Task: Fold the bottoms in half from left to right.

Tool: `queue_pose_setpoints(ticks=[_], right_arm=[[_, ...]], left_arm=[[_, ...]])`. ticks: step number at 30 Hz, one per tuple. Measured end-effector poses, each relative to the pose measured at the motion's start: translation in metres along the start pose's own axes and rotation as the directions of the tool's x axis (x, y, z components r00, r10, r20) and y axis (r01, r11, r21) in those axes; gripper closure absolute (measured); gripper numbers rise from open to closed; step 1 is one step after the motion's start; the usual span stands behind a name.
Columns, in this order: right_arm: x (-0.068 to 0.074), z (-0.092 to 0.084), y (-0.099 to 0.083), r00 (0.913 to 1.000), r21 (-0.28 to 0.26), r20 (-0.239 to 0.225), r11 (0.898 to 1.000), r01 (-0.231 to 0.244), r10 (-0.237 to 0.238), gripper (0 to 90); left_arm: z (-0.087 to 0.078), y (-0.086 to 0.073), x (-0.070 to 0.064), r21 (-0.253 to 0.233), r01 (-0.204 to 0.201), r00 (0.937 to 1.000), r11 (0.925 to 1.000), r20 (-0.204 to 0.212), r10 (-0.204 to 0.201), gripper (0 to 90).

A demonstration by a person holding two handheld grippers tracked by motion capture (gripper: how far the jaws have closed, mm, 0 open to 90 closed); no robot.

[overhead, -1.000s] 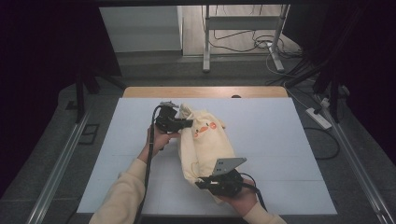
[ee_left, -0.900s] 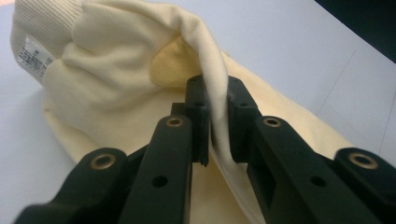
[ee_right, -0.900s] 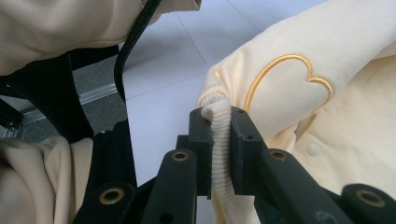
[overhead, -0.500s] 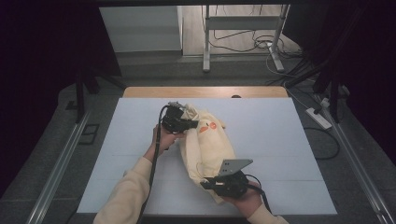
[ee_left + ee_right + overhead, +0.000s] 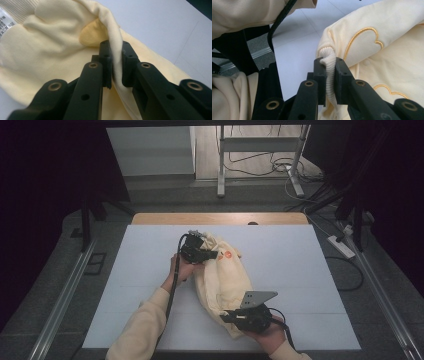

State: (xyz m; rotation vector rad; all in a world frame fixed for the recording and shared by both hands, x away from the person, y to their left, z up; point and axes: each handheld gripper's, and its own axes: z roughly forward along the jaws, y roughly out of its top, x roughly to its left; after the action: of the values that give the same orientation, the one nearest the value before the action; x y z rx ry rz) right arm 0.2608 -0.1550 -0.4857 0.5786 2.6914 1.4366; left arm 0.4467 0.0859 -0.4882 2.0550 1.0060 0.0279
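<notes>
Both your grippers, left [image 5: 116,65] and right [image 5: 329,72], clamp the sweater [image 5: 225,280]; you're mid-spread; next, pull apart and lay flat.

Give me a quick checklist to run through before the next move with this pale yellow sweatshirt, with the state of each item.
1. Left gripper clamped on cloth: ok, a fold of the pale yellow cotton sweatshirt sits pinched between its jaws.
2. Right gripper clamped on cloth: ok, its jaws pinch the ribbed cuff.
3. Grips at opposite ends: ok, in the high view the left gripper holds the far end and the right gripper the near end.
4. Garment on the white table top: ok, bunched near the middle.
5. Cloth flat and unfolded: not ok, crumpled.
6. Trailing black cable free of cloth: cannot tell.
</notes>
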Motion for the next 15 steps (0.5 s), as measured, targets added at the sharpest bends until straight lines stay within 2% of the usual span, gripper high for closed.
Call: queue_pose_setpoints(ticks=[10, 13, 15], right_arm=[[-0.004, -0.005, -0.004, 0.9996, -0.005, 0.013, 1.0, -0.024, 0.024, 81.7], [-0.004, -0.008, -0.004, 0.9988, -0.013, 0.002, 0.999, -0.05, 0.05, 81.8], [-0.004, -0.008, -0.005, 0.9989, -0.012, 0.006, 0.999, -0.048, 0.048, 81.9]], left_arm=[[0.009, 0.002, -0.002, 0.009, 0.002, 1.0, 1.0, -0.005, -0.002, 81.1], [0.011, 0.002, -0.004, 0.016, -0.004, 1.0, 0.9999, -0.005, 0.004, 81.1], [0.013, 0.003, -0.005, 0.019, -0.005, 1.0, 0.9998, -0.007, 0.005, 81.1]])
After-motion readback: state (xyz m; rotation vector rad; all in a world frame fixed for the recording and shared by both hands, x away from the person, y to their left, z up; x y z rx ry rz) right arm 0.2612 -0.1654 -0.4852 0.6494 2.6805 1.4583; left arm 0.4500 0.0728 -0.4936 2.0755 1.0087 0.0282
